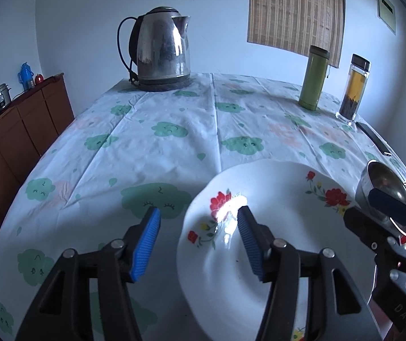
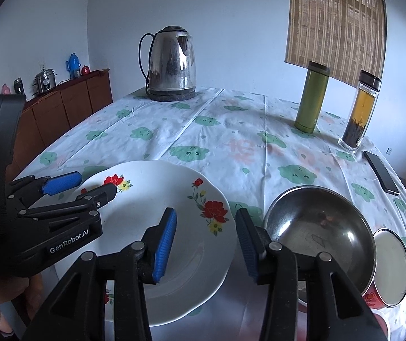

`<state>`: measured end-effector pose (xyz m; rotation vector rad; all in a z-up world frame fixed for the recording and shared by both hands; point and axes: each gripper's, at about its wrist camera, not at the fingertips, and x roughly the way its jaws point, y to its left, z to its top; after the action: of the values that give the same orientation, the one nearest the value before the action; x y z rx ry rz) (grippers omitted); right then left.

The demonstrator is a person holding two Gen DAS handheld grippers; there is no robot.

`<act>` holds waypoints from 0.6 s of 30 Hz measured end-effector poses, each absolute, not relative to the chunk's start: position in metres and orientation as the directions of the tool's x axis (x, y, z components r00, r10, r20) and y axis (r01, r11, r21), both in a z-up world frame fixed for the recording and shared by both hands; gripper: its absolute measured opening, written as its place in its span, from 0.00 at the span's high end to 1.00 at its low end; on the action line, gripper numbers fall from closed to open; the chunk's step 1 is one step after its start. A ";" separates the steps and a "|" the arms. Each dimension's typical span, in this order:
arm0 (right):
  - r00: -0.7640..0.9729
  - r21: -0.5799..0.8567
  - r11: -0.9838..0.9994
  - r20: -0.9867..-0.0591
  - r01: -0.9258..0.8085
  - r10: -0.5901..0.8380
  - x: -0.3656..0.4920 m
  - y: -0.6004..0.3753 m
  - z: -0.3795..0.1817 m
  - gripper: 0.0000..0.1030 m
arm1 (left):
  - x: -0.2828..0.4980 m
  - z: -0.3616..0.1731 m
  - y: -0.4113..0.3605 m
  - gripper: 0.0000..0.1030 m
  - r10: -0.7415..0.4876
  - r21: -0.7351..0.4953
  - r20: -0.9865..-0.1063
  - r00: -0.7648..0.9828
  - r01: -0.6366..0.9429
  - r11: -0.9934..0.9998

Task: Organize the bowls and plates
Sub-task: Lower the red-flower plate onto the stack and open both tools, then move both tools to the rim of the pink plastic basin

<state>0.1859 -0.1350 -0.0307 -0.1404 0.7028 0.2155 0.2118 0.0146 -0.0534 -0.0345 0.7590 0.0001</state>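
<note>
A white plate (image 1: 282, 187) (image 2: 135, 216) with red flowers lies on the tablecloth near the table's front edge. My left gripper (image 1: 198, 227) (image 2: 89, 187) is open and straddles the plate's left rim, its pads not pressing on it. My right gripper (image 2: 205, 236) (image 1: 364, 210) is open too, with the plate's right rim between its fingers and untouched. A steel bowl (image 2: 316, 227) (image 1: 382, 176) sits just right of the plate, close to the right finger. A red-patterned bowl (image 2: 393, 267) with a white inside stands beside the steel one.
A steel kettle (image 1: 160, 51) stands at the table's far end. A green flask (image 2: 311, 99) and a tea bottle (image 2: 359, 113) stand far right, with a dark phone (image 2: 382, 176) near the right edge. A brown cabinet (image 1: 18, 130) runs along the left.
</note>
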 end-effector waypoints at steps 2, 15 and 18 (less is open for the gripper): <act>0.746 -0.053 0.967 -0.648 -0.248 0.156 0.184 -0.135 -0.030 0.55 | 0.212 -0.053 0.015 0.45 -0.014 -0.033 -0.687 0.727 -0.011 0.999; 0.761 -0.018 0.967 -0.620 -0.256 0.190 0.164 -0.141 -0.024 0.55 | 0.204 -0.045 -0.002 0.45 -0.029 -0.021 -0.653 0.756 0.020 1.000; 0.771 -0.021 0.970 -0.611 -0.242 0.179 0.154 -0.150 -0.020 0.55 | 0.201 -0.042 -0.007 0.45 -0.033 -0.028 -0.651 0.758 0.020 0.999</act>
<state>0.1544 -0.1503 -0.0198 -0.1005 0.6510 0.2289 0.2015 -0.0069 -0.0422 -0.0197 0.7094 -0.0289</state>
